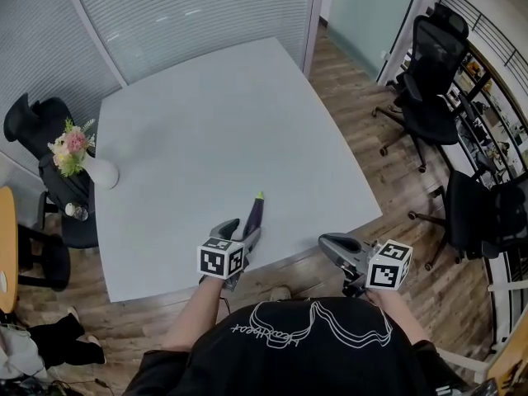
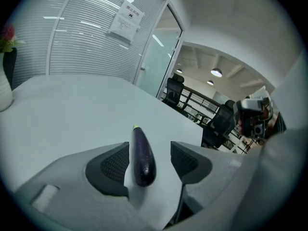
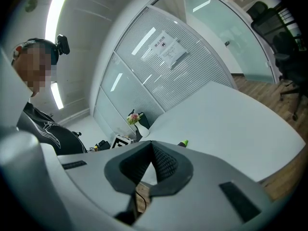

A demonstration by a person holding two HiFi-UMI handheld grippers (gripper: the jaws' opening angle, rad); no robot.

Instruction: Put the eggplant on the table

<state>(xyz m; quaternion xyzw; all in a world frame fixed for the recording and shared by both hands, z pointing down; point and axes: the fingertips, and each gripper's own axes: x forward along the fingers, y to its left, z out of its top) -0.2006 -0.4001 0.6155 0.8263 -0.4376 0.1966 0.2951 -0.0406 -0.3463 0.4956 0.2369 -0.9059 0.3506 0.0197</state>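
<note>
A dark purple eggplant (image 1: 256,213) with a green tip lies on the white table (image 1: 206,114), near its front edge. My left gripper (image 1: 241,231) is open around the eggplant's near end. In the left gripper view the eggplant (image 2: 142,155) rests on the tabletop between the two pads (image 2: 115,165), close to the left one, and neither pad presses on it. My right gripper (image 1: 324,241) hovers off the table's front edge to the right, shut and empty. In the right gripper view its pads (image 3: 166,165) meet at the tips, and the eggplant's green tip (image 3: 183,142) peeks over them.
A white vase with pink flowers (image 1: 87,165) stands at the table's left edge. Black office chairs (image 1: 433,81) stand on the wood floor to the right, and another chair (image 1: 41,130) sits beside the vase. Glass walls with blinds (image 1: 190,11) run behind the table.
</note>
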